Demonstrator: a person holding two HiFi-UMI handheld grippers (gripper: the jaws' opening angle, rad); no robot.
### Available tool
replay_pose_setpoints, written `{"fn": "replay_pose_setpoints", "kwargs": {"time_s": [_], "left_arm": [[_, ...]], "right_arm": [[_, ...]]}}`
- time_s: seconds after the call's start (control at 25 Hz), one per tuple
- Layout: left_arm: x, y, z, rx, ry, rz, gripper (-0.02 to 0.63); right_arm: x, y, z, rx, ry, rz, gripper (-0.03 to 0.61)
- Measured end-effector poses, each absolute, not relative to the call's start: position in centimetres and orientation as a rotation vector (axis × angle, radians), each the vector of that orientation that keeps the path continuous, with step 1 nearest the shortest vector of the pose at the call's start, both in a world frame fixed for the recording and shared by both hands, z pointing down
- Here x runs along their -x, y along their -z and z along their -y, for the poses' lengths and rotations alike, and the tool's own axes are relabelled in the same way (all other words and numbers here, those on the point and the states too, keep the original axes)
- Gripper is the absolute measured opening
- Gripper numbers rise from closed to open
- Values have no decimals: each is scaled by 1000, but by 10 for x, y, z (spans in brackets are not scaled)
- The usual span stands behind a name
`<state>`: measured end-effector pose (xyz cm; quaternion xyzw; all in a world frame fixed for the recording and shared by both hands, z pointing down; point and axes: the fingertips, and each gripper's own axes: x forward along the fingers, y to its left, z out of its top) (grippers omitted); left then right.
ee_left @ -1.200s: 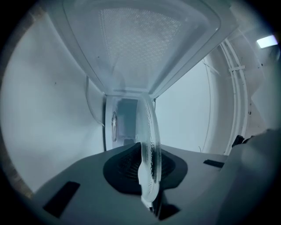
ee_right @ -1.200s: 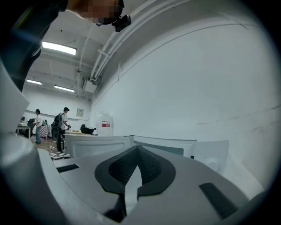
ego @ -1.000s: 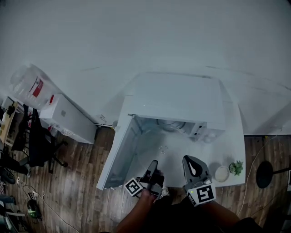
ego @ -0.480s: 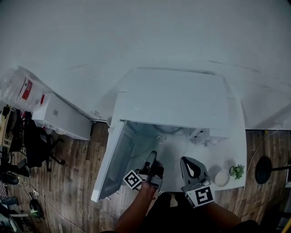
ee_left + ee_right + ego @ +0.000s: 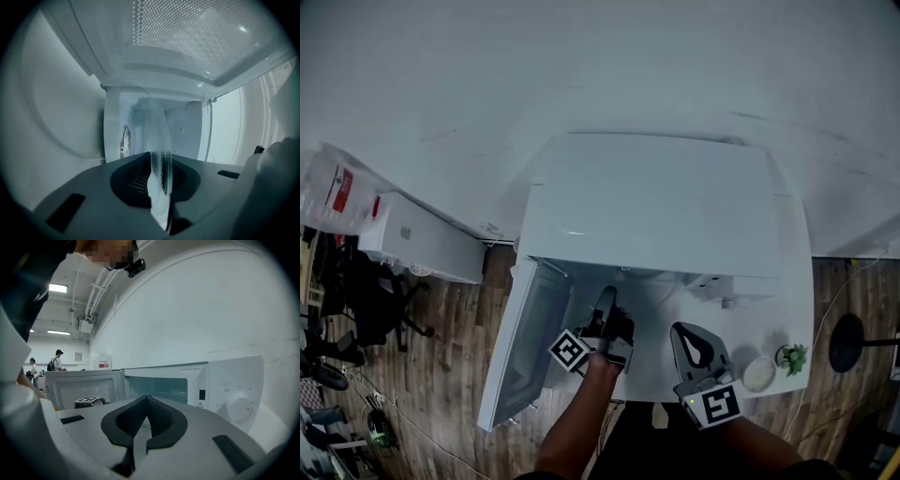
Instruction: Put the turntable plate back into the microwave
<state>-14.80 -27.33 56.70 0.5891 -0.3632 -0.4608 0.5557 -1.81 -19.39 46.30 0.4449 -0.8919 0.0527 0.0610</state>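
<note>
The clear glass turntable plate (image 5: 158, 133) shows edge-on in the left gripper view, clamped at its rim by my left gripper (image 5: 157, 164). White inner walls and a perforated panel (image 5: 187, 33) surround it. In the head view my left gripper (image 5: 605, 302) reaches under the front edge of the white microwave (image 5: 656, 202), beside its open door (image 5: 520, 347). My right gripper (image 5: 692, 345) hangs in front of the microwave, shut and empty. In its own view the right gripper (image 5: 147, 398) points at the open cavity (image 5: 157, 387).
The microwave's dial (image 5: 239, 405) sits at the right of its front. On the table's right end are a small white bowl (image 5: 758, 372) and a little plant (image 5: 791, 357). A white box (image 5: 422, 239), a plastic bag (image 5: 337, 187) and chairs stand at the left on the wood floor.
My left gripper has gone forward with the plate, from in front of the opening to under the microwave's top edge. The right gripper has barely shifted. The head view has tilted over the microwave.
</note>
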Motion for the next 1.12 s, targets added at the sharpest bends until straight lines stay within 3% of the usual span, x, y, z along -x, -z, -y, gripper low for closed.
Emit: {"fn": "replay_pose_setpoints", "kwargs": {"time_s": [1.12], "left_arm": [[114, -582, 352, -1294, 1048, 958, 49]], "right_arm": [[-14, -485, 215, -1408, -205, 2639, 18]]}}
